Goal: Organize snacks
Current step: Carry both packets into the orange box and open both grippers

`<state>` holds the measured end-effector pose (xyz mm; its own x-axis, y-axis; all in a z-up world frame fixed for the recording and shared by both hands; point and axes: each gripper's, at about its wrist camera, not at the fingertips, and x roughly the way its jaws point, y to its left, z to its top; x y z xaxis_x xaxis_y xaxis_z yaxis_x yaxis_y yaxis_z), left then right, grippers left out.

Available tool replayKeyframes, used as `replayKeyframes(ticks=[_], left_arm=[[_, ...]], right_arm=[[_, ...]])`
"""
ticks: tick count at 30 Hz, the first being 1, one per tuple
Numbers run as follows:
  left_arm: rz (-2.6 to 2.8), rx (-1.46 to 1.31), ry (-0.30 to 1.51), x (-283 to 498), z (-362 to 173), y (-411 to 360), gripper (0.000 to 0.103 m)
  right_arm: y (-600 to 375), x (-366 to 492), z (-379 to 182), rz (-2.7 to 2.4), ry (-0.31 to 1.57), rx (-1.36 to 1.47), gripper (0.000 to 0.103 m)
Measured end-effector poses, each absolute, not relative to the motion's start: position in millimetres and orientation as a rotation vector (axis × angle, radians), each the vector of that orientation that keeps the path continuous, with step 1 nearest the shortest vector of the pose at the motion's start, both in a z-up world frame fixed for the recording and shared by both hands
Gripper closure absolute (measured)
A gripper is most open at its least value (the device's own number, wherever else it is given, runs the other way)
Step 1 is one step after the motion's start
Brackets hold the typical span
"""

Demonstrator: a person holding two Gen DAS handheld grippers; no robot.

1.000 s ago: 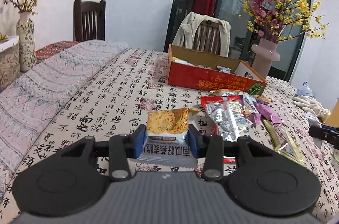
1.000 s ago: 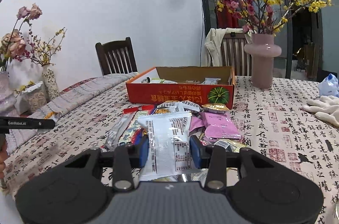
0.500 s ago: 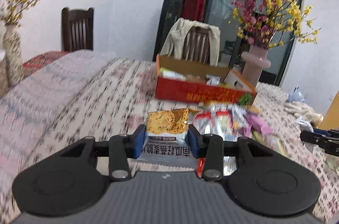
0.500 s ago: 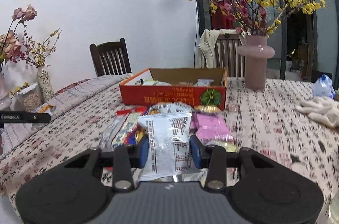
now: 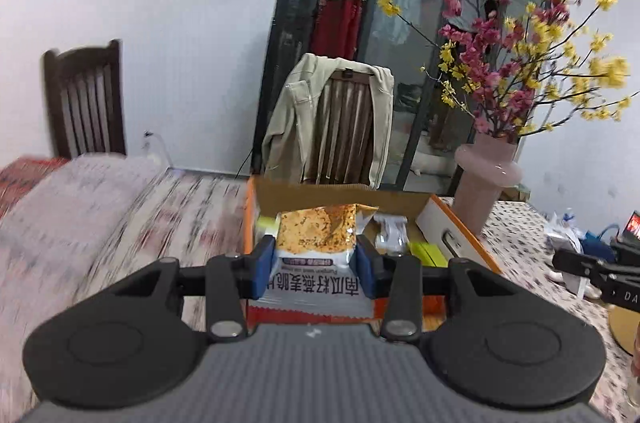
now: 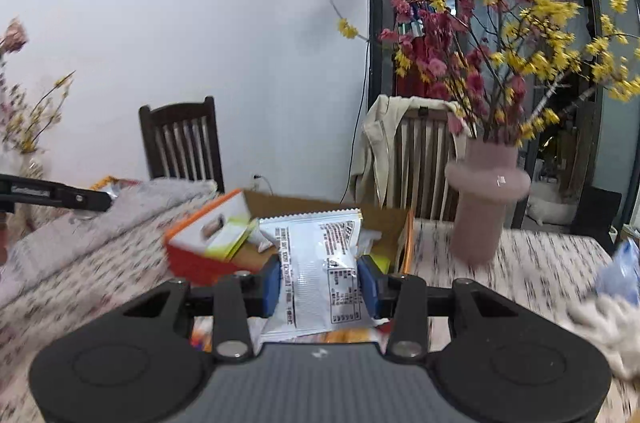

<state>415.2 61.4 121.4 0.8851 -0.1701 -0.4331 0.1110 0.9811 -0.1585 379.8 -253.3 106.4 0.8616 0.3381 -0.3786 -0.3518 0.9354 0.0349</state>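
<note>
Two grippers, one packet apiece. Left gripper (image 5: 315,265): blue pads clamped on both side edges of an orange-and-white snack packet (image 5: 316,243), printed face up, sealed top end pointing forward over the open cardboard box (image 5: 468,235). Right gripper (image 6: 323,281): pads pressed against the sides of a white-and-silver snack packet (image 6: 320,259) (back label showing, small print unreadable), likewise held above the near end of the box (image 6: 192,255). Inside the box, on the brown floor: a yellow-green packet (image 5: 430,253) and a white wrapper (image 5: 390,225), both lying flat. Orange outer walls, white inner flap with a hand slot. Box resting on a tablecloth (image 6: 520,263) printed with dark characters. Just right of the box, a pink vase (image 6: 482,199) with yellow and pink blossom branches. Behind the box, a wooden chair with a beige jacket (image 5: 296,127) draped over its back. Farther left, a second dark wooden chair (image 6: 180,143) against the white wall. At the right edge, white cloth (image 6: 600,319) on the table, blurred.
</note>
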Motion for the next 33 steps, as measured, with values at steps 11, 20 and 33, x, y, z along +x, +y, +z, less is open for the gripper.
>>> replayKeyframes(ticks=[11, 20, 33], left_arm=[[-0.131, -0.105, 0.579, 595.9, 90.6, 22.0, 0.06], [-0.092, -0.096, 0.762, 684.1, 19.9, 11.3, 0.06], [-0.075, -0.097, 0.769, 672.7, 28.9, 10.3, 0.026]], right_arm=[[-231.6, 579.8, 90.2, 0.317, 0.526, -0.024, 0.063], [-220.6, 681.9, 29.1, 0.248, 0.731, 0.01, 0.063], [-205.4, 680.5, 21.9, 0.203, 0.71, -0.096, 0.043]])
